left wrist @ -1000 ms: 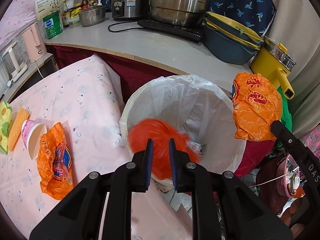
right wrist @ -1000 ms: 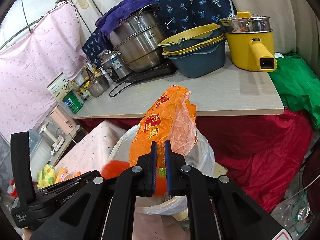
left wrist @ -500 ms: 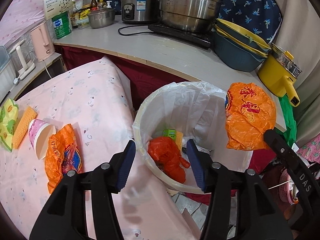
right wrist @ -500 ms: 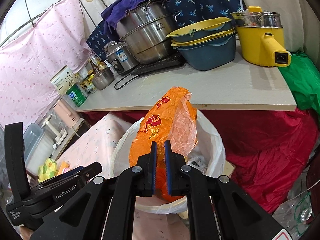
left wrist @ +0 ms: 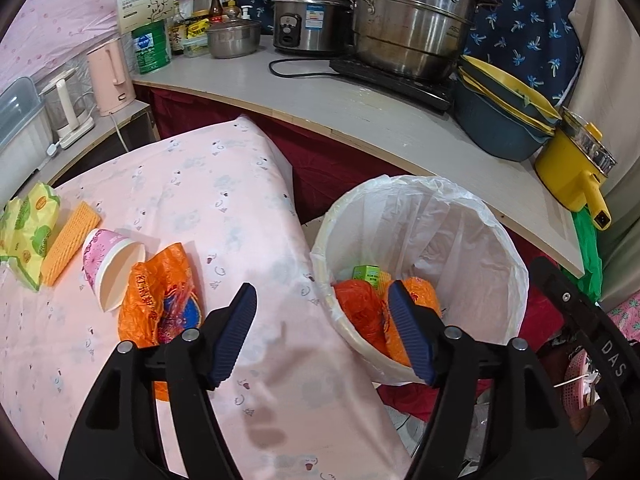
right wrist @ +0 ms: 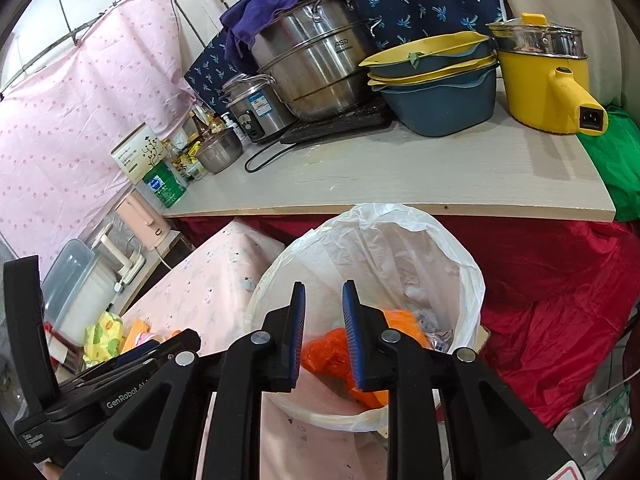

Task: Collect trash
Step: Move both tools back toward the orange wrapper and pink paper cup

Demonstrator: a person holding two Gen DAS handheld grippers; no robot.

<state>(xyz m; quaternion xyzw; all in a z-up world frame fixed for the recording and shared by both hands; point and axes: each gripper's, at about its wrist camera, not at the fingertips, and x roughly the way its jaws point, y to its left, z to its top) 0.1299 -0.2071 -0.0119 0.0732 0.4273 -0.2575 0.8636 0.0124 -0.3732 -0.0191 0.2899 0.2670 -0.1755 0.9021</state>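
Step in hand: release over the lined bin [left wrist: 500, 240], in which two orange bags [left wrist: 360, 308] are seen lying. Left gripper [left wrist: 322, 332] and right gripper [right wrist: 323, 332] are angled downward above the near rim, jaws opening, nothing held between them. Next move, as judged: trash left on the pink-covered table [left wrist: 200, 200], namely orange wrapper [left wrist: 160, 300] and paper cup [left wrist: 110, 268], is to be fetched.

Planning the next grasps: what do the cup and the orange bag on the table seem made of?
Cup: likely paper, matte white inside, printed pink outside, thin rim. Orange bag: thin glossy plastic film, crinkled and translucent, so it should crush easily.
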